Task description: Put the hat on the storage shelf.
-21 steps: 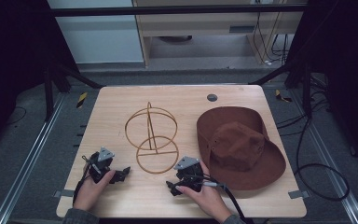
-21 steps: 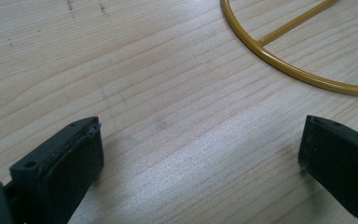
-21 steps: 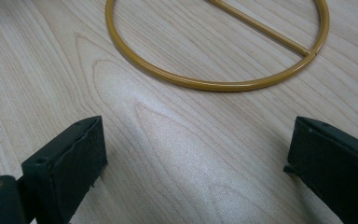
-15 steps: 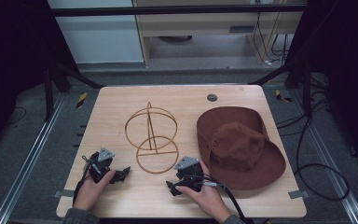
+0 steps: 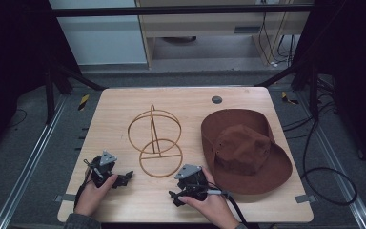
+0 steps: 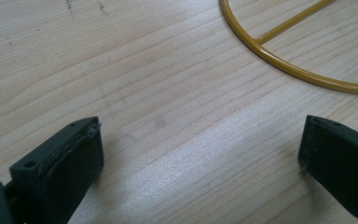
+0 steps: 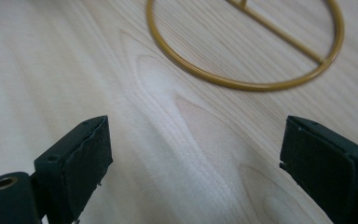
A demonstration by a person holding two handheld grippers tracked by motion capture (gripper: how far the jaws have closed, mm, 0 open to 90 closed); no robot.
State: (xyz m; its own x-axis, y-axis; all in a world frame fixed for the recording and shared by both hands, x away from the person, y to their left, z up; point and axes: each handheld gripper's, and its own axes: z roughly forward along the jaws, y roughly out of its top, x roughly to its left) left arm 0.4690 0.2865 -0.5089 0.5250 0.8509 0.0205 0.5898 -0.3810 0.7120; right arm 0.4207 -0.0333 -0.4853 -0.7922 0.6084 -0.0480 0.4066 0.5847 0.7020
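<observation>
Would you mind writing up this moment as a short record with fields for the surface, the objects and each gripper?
surface: wooden table, with a small dark round fitting near its far edge
stand: gold wire hat stand, upright at the middle, ring base flat on the wood
hat: brown brimmed hat, crown up, right of the stand
left gripper: open, holds nothing, near the stand's base
right gripper: open, holds nothing, faces the ring base
contact: neither gripper touches the stand or the hat

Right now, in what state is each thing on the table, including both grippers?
Brown felt brimmed hat: lying crown up on the table, not held.
Gold wire hat stand: upright on its ring base, bare.
Left gripper: open, holding nothing.
Right gripper: open, holding nothing.
</observation>
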